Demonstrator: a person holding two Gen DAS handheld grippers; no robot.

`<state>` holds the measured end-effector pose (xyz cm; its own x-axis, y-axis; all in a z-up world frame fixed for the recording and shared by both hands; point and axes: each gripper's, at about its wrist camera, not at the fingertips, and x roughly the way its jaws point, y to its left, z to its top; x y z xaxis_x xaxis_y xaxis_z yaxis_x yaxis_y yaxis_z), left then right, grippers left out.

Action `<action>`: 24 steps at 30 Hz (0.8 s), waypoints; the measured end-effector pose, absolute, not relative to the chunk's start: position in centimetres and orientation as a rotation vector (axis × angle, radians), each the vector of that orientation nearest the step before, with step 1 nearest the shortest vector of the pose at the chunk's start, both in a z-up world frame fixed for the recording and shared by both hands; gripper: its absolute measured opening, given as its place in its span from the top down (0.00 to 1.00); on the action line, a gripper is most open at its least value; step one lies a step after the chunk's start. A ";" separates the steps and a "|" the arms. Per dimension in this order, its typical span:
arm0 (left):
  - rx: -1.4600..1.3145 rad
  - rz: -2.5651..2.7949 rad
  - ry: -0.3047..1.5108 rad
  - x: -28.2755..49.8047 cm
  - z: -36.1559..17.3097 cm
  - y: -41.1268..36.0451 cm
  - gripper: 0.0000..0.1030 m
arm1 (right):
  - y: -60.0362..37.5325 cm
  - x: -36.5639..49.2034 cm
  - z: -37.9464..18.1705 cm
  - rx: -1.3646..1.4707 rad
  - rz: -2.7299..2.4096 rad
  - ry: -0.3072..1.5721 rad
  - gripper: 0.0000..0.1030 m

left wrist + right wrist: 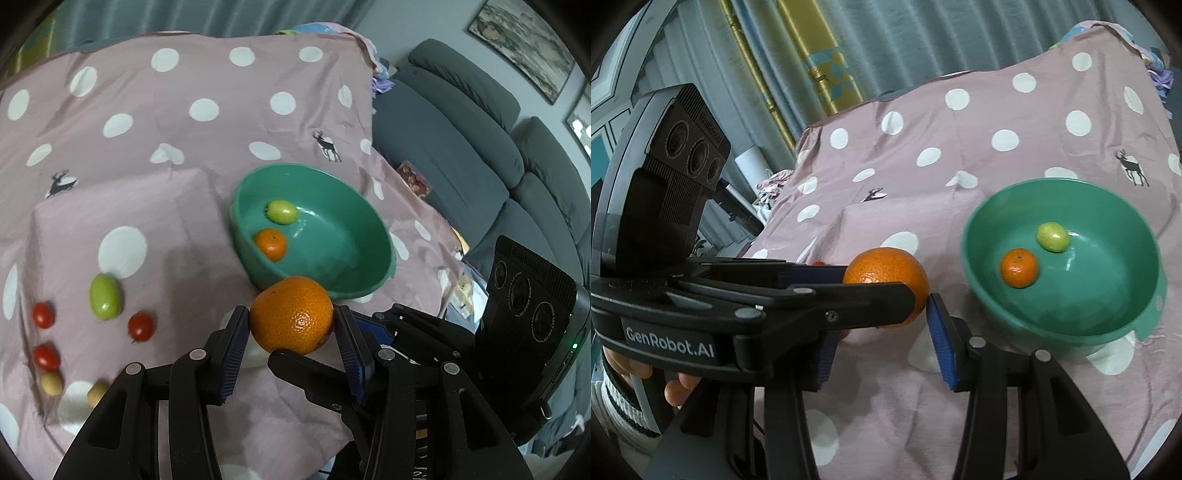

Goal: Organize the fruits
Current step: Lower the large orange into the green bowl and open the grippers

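My left gripper [291, 325] is shut on a large orange [291, 314] and holds it above the cloth just in front of the green bowl [354, 288]. The bowl holds a small orange [270, 243] and a green fruit [282, 211]. In the right wrist view the left gripper crosses in from the left with the large orange [886, 275]. My right gripper [882, 332] is open and empty under it, left of the bowl [1145, 321]. A green fruit [105, 296], three red tomatoes [140, 326] and two small yellowish fruits [51, 383] lie on the cloth at left.
A pink polka-dot cloth [184, 206] covers the table, with a raised fold in its middle. A grey sofa [461, 155] stands to the right of the table. Curtains [812, 55] hang behind it.
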<state>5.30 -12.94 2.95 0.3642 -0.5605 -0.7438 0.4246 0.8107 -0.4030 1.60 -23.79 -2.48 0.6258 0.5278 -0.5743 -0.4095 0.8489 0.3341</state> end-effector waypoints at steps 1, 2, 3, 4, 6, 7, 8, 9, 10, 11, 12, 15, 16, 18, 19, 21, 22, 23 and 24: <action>-0.149 -0.644 1.019 5.5 2.9 -13.2 0.54 | -24.1 1.6 -2.5 0.182 0.532 0.713 0.55; -0.144 -0.652 1.021 5.7 2.8 -13.6 0.54 | -24.5 1.7 -2.5 0.187 0.523 0.711 0.55; -0.140 -0.659 1.022 5.9 2.8 -13.9 0.54 | -24.6 1.7 -2.6 0.190 0.516 0.710 0.55; -0.135 -0.666 1.023 6.1 2.8 -14.3 0.54 | -24.9 1.8 -2.6 0.194 0.507 0.707 0.55; -0.128 -0.683 1.026 6.6 2.7 -15.0 0.54 | -25.6 2.0 -2.6 0.202 0.488 0.705 0.55; -0.127 -0.694 1.030 6.9 2.6 -15.6 0.54 | -26.0 2.1 -2.6 0.205 0.477 0.703 0.55; -0.126 -0.701 1.034 7.1 2.5 -15.9 0.54 | -26.4 2.2 -2.7 0.207 0.466 0.702 0.55; -0.127 -0.710 1.042 7.5 2.3 -16.5 0.54 | -26.7 2.3 -2.7 0.207 0.457 0.702 0.55; -0.129 -0.715 1.048 7.7 2.2 -16.7 0.54 | -27.0 2.4 -2.8 0.205 0.444 0.702 0.55; -0.133 -0.724 1.060 8.0 1.9 -17.2 0.54 | -27.2 2.6 -2.9 0.203 0.433 0.703 0.55; -0.134 -0.729 1.066 8.3 1.7 -17.4 0.54 | -27.6 2.7 -3.0 0.202 0.423 0.704 0.55; -0.138 -0.749 1.090 9.0 0.9 -18.5 0.54 | -28.5 3.3 -3.5 0.213 0.398 0.716 0.55; -0.139 -0.755 1.096 9.2 0.7 -18.7 0.54 | -28.7 3.4 -3.7 0.217 0.390 0.720 0.55; -0.141 -0.762 1.106 9.6 0.5 -19.1 0.54 | -29.1 3.7 -3.9 0.220 0.380 0.725 0.55; -0.145 -0.766 1.115 9.8 0.3 -19.2 0.54 | -29.2 3.8 -4.0 0.222 0.375 0.727 0.55; -0.151 -0.767 1.125 10.1 0.0 -19.4 0.54 | -29.4 4.1 -4.2 0.225 0.370 0.732 0.55; -0.156 -0.766 1.132 10.3 -0.2 -19.5 0.54 | -29.4 4.1 -4.3 0.226 0.371 0.733 0.54; -0.158 -0.761 1.138 10.5 -0.4 -19.6 0.54 | -29.4 4.2 -4.4 0.225 0.370 0.735 0.54; -0.159 -0.757 1.141 10.6 -0.6 -19.7 0.54 | -29.4 4.2 -4.4 0.223 0.368 0.735 0.53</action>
<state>10.59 -19.67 -0.58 0.2022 -0.6162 -0.7612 0.4621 0.7453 -0.4806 4.22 -29.40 -4.43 0.6818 0.4022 -0.6111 -0.2482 0.9129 0.3239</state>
